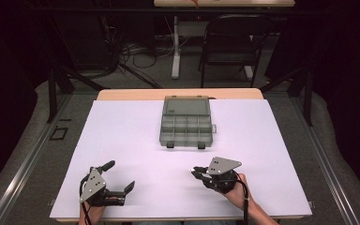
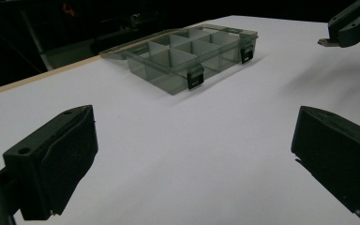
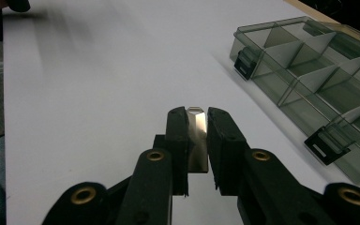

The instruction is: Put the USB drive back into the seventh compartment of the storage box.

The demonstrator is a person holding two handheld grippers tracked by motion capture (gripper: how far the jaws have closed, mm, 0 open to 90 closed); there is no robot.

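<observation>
White desk (image 1: 122, 140), dark room. Left gripper (image 1: 117, 180): fingers spread, empty. Centre-far: open smoky clear-plastic compartment box (image 1: 186, 124). Right gripper (image 3: 197, 136), near right: fingers pinching small shiny metal plate (image 3: 197, 133); likely light, stiff, slippery; hold flat faces.

The right hand-held gripper (image 3: 197, 123) rises from the bottom edge, its two black jaws drawn close on a small shiny metal piece (image 3: 197, 136) that stands upright between the pads. Brass-coloured rivets dot the black linkage below. Under it lies the white desk (image 3: 98, 93). To the right sits a clear grey plastic organiser box (image 3: 309, 70), its lid open, with white dividers forming compartments and two black latches on the near wall. A dark blurred shape (image 3: 16, 4) sits at the top left corner
</observation>
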